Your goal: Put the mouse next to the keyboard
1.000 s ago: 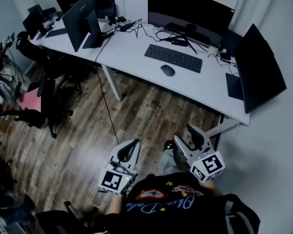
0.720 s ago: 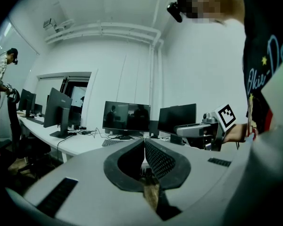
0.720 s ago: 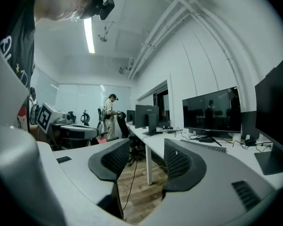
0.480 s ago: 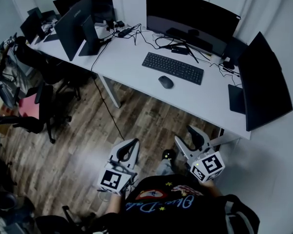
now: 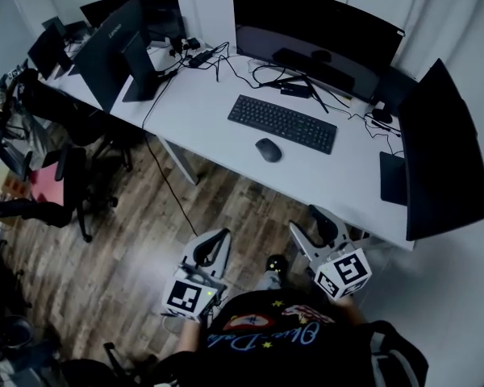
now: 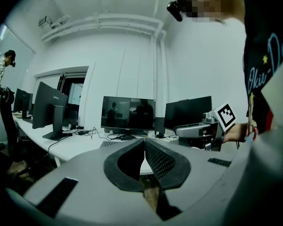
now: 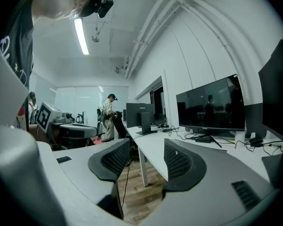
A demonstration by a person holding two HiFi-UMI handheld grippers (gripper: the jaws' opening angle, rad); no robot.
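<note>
A black mouse (image 5: 268, 149) lies on the white desk (image 5: 202, 107), just in front of the black keyboard (image 5: 282, 123) near its left half, a small gap apart. Both grippers hang over the wooden floor, short of the desk's front edge. My left gripper (image 5: 212, 244) has its pads together with nothing between them; in the left gripper view (image 6: 144, 141) the tips touch. My right gripper (image 5: 321, 224) stands open and empty, its jaws (image 7: 146, 147) framing the desk edge. Neither gripper touches the mouse.
A wide curved monitor (image 5: 315, 27) stands behind the keyboard, a dark monitor (image 5: 440, 151) at the desk's right end, another (image 5: 113, 43) on the left desk. Cables (image 5: 258, 67) trail across the desk. Office chairs (image 5: 64, 176) stand left. A person (image 7: 108, 117) stands far back.
The desk, mouse and keyboard have slid lower and grown larger in the head view as both grippers were carried closer to the desk. Neither gripper's jaws have changed.
</note>
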